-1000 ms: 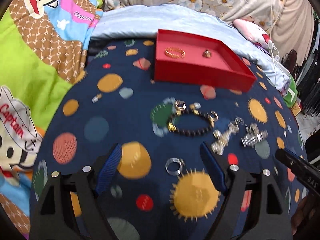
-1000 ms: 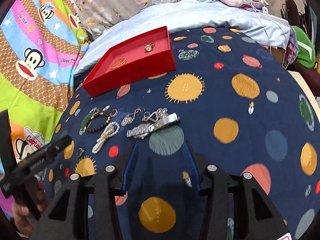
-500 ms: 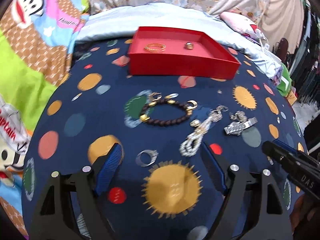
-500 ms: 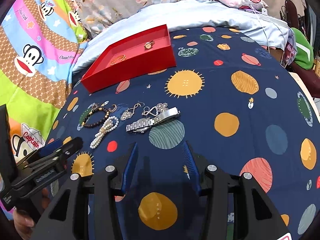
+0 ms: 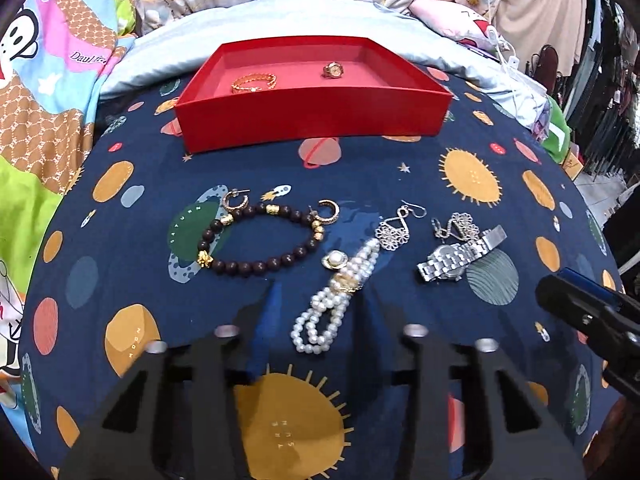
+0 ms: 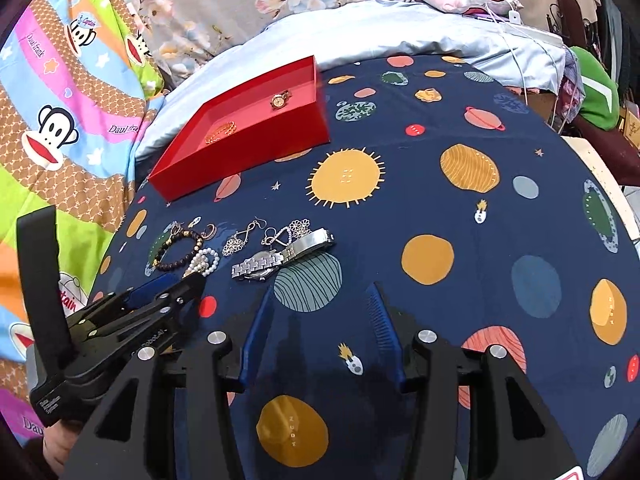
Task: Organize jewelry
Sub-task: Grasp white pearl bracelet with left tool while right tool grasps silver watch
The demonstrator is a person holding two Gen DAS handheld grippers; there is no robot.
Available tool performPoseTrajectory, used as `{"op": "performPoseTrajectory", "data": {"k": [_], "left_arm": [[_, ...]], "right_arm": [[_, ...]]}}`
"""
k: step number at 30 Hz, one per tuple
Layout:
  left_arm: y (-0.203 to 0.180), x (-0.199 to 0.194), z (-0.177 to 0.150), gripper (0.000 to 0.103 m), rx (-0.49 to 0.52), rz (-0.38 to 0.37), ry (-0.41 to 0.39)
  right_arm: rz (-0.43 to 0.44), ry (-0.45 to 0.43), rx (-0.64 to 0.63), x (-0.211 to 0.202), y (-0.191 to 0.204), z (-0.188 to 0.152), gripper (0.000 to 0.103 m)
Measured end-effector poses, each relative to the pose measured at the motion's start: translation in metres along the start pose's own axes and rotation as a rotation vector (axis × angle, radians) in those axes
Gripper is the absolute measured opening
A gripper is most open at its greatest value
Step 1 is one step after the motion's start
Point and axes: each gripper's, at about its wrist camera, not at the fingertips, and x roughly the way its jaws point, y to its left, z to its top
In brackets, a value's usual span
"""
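1. Left gripper (image 5: 320,308) is spread wide and empty, straddling the pearls (image 5: 338,294) (likely the next pick).
2. Right gripper (image 6: 320,328) is open and empty, near the watch (image 6: 280,258).
3. Next: close gently, carry to the tray (image 5: 312,114), which holds 2 pieces.

Bright, even light fills both views, with soft shadows under the left tool (image 5: 316,300), whose blue fingers blur in motion, while strong fisheye bending and dark vignetting ring the edges.
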Motion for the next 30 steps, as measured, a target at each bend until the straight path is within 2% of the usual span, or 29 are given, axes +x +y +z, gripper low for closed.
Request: {"op": "performPoseTrajectory", "data": {"k": [2, 3, 5, 18, 26, 27, 28, 29, 30], "left_arm": [[0.003, -0.001, 0.0, 0.014, -0.015, -0.029, 0.006], [0.004, -0.002, 0.0, 0.013, -0.024, -0.042, 0.01], [0.009, -0.005, -0.001, 0.013, -0.046, -0.06, 0.015], [0.036, -0.04, -0.005, 0.013, -0.102, -0.056, -0.03], [0.036, -0.032, -0.005, 0.013, -0.11, -0.08, -0.001], [0.036, -0.031, -0.006, 0.014, -0.112, -0.088, 0.004], [0.035, -0.029, -0.006, 0.023, -0.111, -0.094, 0.008], [0.033, -0.029, -0.006, 0.041, -0.11, -0.095, 0.008], [0.031, -0.028, -0.007, 0.049, -0.106, -0.087, 0.007]], "right_arm": [[0.006, 0.004, 0.0, 0.004, 0.001, 0.001, 0.048], [0.009, 0.006, 0.0, 0.006, 0.002, 0.002, 0.048], [0.018, 0.009, 0.003, 0.01, 0.003, 0.004, 0.048], [0.083, 0.029, 0.072, 0.045, 0.011, 0.024, 0.047], [0.024, 0.013, 0.047, 0.057, 0.016, 0.033, 0.031], [0.019, 0.013, 0.043, 0.058, 0.017, 0.034, 0.029], [0.015, 0.013, 0.041, 0.059, 0.016, 0.034, 0.022], [0.006, 0.012, 0.039, 0.06, 0.016, 0.034, 0.018], [0.009, 0.01, 0.04, 0.06, 0.016, 0.034, 0.018]]}}
